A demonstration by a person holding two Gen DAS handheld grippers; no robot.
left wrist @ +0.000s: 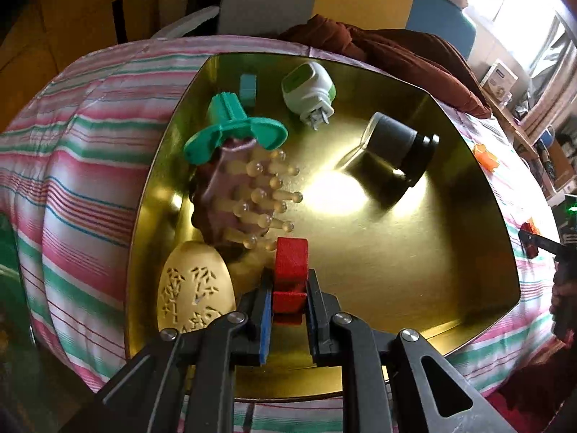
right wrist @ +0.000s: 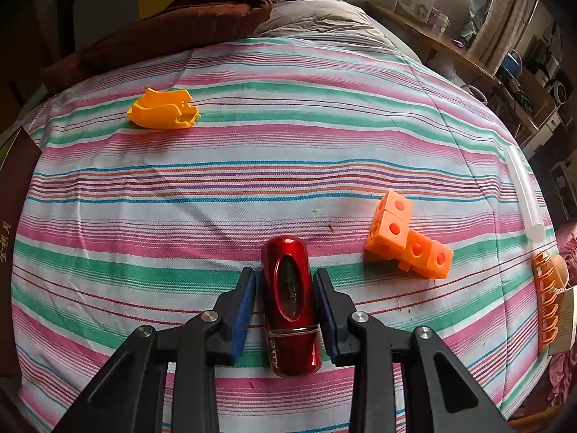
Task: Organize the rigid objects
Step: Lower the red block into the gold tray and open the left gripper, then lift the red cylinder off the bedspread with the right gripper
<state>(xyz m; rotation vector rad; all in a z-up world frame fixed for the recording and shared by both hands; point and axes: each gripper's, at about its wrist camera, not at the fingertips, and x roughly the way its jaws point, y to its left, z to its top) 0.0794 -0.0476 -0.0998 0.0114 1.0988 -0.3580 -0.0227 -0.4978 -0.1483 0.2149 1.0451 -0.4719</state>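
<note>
My left gripper [left wrist: 287,281] is shut on a red block [left wrist: 290,274] and holds it over the near part of a gold tray [left wrist: 414,252]. In the tray lie a brown massage brush with a teal handle [left wrist: 238,176], a beige carved oval [left wrist: 193,288], a white-green plug device [left wrist: 308,90], a grey-black cylinder [left wrist: 396,148] and a small blue piece [left wrist: 248,86]. My right gripper [right wrist: 285,281] has its jaws around a red metallic cylinder [right wrist: 290,306] lying on the striped bedspread [right wrist: 252,180]; the pads stand close at its sides, contact unclear.
On the bedspread lie a yellow-orange plastic shell [right wrist: 162,110], an orange linked-cube piece [right wrist: 407,238], a clear tube [right wrist: 524,191] and an orange comb-like item [right wrist: 548,299]. A brown blanket [right wrist: 180,25] lies at the far side. Shelves with clutter stand at right.
</note>
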